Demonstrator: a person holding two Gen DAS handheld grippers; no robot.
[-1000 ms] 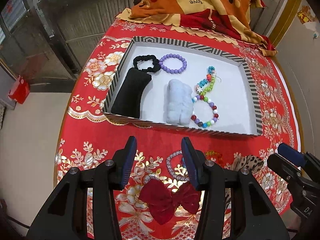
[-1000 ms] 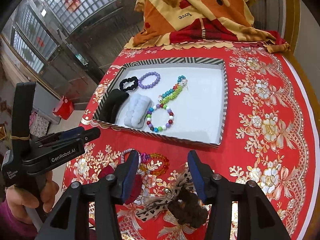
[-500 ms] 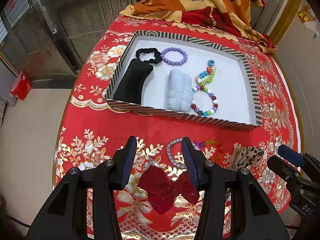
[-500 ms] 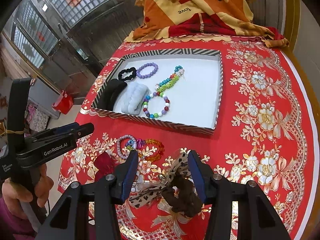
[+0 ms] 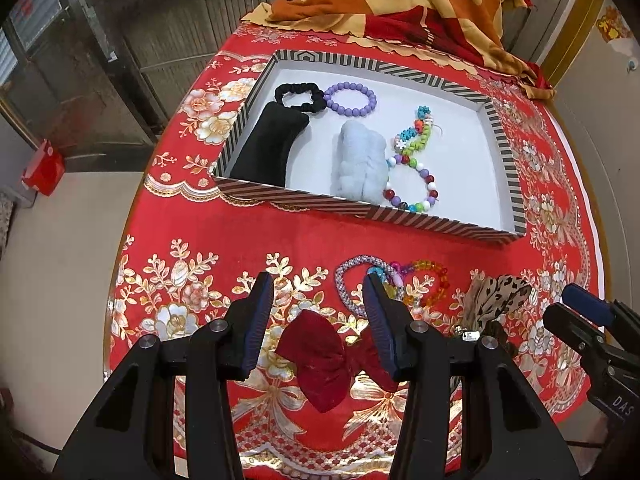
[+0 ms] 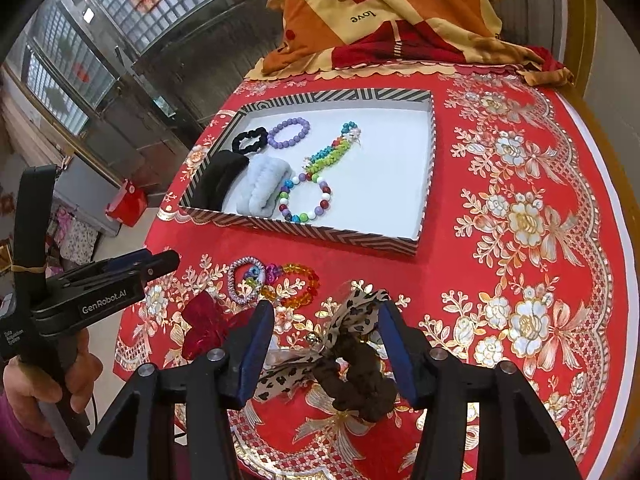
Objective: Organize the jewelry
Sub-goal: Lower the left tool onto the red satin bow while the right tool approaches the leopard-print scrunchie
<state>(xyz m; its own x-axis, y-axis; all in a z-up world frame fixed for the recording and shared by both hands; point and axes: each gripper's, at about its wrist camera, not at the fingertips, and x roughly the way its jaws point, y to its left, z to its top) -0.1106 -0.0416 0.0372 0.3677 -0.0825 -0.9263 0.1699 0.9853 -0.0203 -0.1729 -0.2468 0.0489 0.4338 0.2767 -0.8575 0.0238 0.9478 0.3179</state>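
Leopard-print ribbon scrunchie with its dark brown ruffle (image 6: 352,364) lies on the red floral tablecloth (image 6: 520,280), near of the striped white tray (image 6: 425,196). Right gripper (image 6: 326,350) straddles it, jaws opening, not pressing. Left gripper (image 5: 318,326) gapes over the dark red velvet bow (image 5: 326,364).

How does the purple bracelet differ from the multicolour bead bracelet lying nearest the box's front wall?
The purple bracelet has beads of one colour; the multicolour bracelet mixes red, white, green, blue and purple beads. The purple bracelet lies toward the back of the box, beside the black scrunchie; the multicolour bracelet lies near the front wall, beside the pale blue cloth. Both are closed bead rings lying flat inside the box.
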